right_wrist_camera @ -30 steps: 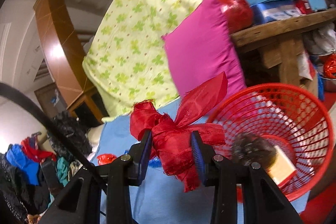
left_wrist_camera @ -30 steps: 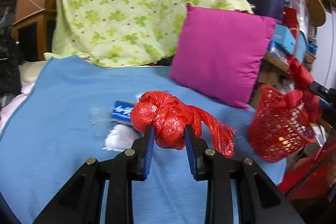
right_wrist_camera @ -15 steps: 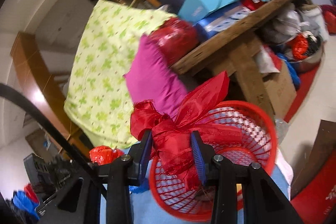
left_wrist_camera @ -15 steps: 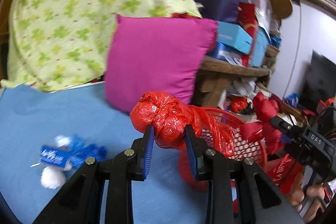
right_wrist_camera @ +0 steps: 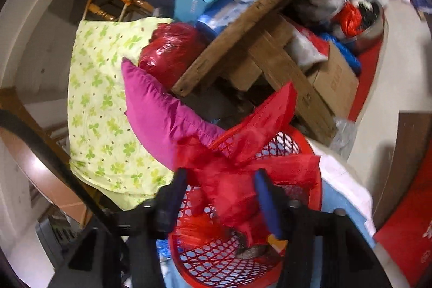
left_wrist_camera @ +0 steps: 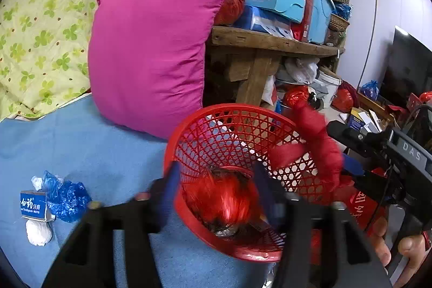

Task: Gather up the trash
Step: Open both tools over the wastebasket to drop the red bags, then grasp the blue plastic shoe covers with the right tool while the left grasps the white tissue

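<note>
Both grippers, a second ago clear of the basket and clamped on their loads, are now over its mouth with jaws that have just been opening. Item, left gripper (left_wrist_camera: 216, 196): fingers spread; red plastic bag (left_wrist_camera: 224, 203), blurred, between them but apparently free of the pads, dropping into the red mesh basket (left_wrist_camera: 229, 136), which sits tilted at the edge of the blue blanket (left_wrist_camera: 89, 145). Item, right gripper (right_wrist_camera: 220, 196): jaws parted; red ribbon bow (right_wrist_camera: 243, 174) in the gap, hanging over the basket rim; whether it touches a pad cannot be told. Handling note: keep both claws wide and over the opening until each piece has fallen clear, as the ribbon's tails could catch on the rim. Pose: left gripper pitched down into the basket; right gripper lower-angled, rolled, held by a hand (left_wrist_camera: 391, 247) seen beyond the basket. Outstanding: blue wrapper (left_wrist_camera: 67, 196), small box (left_wrist_camera: 33, 204) and white wad (left_wrist_camera: 39, 232) on the blanket.
</note>
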Motion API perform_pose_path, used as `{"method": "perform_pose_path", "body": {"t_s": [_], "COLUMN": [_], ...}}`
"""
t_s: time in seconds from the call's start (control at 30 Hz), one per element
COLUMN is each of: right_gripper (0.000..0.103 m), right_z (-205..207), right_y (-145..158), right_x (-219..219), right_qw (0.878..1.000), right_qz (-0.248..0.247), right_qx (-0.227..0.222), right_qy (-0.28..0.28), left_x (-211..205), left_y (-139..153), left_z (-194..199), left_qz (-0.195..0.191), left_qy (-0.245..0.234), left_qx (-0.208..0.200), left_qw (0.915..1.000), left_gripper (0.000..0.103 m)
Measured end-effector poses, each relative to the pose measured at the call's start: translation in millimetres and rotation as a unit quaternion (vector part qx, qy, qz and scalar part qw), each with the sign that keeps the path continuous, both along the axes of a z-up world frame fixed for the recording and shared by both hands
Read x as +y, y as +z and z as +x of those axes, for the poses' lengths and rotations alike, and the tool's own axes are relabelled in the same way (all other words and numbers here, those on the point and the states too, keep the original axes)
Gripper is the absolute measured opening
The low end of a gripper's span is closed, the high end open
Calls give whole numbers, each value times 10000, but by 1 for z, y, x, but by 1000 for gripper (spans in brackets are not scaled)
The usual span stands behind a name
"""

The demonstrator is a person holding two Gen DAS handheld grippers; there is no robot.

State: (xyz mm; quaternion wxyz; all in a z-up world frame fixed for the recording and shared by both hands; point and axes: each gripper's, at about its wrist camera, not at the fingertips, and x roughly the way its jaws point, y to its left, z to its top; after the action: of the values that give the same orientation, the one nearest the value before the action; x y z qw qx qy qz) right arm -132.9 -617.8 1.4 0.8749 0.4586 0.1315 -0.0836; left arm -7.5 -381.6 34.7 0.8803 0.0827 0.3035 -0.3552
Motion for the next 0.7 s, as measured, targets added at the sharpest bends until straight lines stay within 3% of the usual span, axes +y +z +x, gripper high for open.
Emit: {"method": "perform_pose_path", "body": {"t_s": [0.2,0.4,0.5,0.7], "right_gripper": [60,60,60,60], "right_z": [3,3,6,19], "right_y": [5,29,43,57], "right_x": [7,46,76,144], "right_qw": [9997,9944,9869,9689], "right_qz": [-113,-871,-1370,-2025], "right_qx": [-204,-578,-808,-1193], "right_qy": [58,157,283,774], "left_x": [37,122,177,276], "left_y": [4,-8,-18,-38], "left_z": [1,15,27,51], "left_qz": [-93,-152,-189,-294], "left_qy": [228,1033,1678,2883], "left_qx": [-163,-226,-226,-52], "left_qw": [9996,9943,9854,9571], "left_gripper": [62,63,63,63]}}
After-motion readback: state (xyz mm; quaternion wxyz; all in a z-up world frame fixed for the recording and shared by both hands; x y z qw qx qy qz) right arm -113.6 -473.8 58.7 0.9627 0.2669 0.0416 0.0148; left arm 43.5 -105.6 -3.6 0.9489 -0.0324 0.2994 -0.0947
